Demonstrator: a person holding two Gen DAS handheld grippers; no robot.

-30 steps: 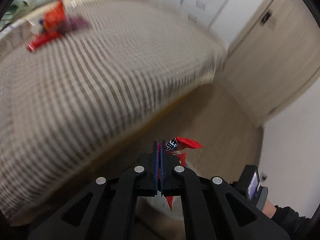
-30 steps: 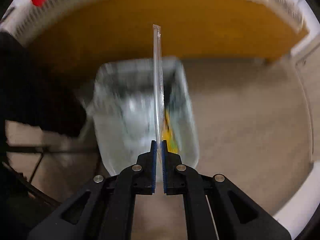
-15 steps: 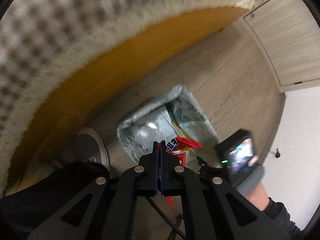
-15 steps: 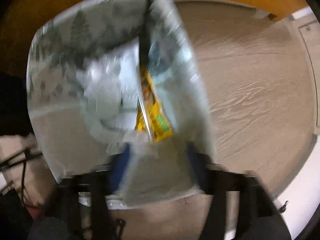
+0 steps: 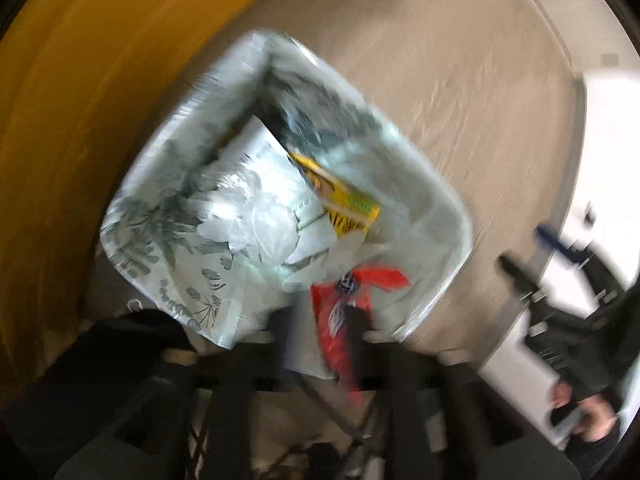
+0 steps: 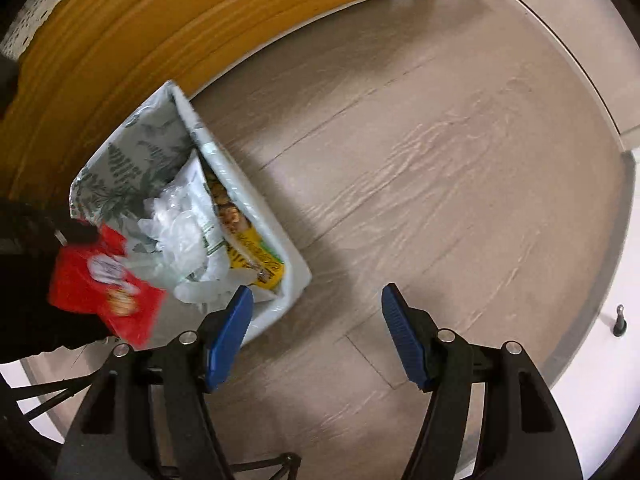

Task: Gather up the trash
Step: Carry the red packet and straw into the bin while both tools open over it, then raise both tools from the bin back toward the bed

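A bin (image 5: 420, 160) lined with a fern-print plastic bag stands on the floor beside the bed. It holds crumpled clear plastic (image 5: 248, 216) and a yellow packet (image 5: 344, 204). My left gripper (image 5: 320, 320) hangs blurred over its near edge. Its jaws are opening, and a red snack wrapper (image 5: 348, 300) is loose between them. In the right wrist view the bin (image 6: 256, 200) is at the left, with the red wrapper (image 6: 104, 280) over its near corner. My right gripper (image 6: 316, 320) stands open and empty over bare floor to the right of the bin.
The orange wooden bed frame (image 6: 160, 20) curves along the far side of the bin. Pale wood-look floor (image 6: 440, 160) stretches to the right as far as a white baseboard and a door stop (image 6: 619, 320). A person's hand (image 5: 592, 420) shows at the lower right.
My left gripper dropped from above the bed to just over the bin, and its jaws parted around the red wrapper. My right gripper opened, its clear strip is gone, and it shifted right of the bin.
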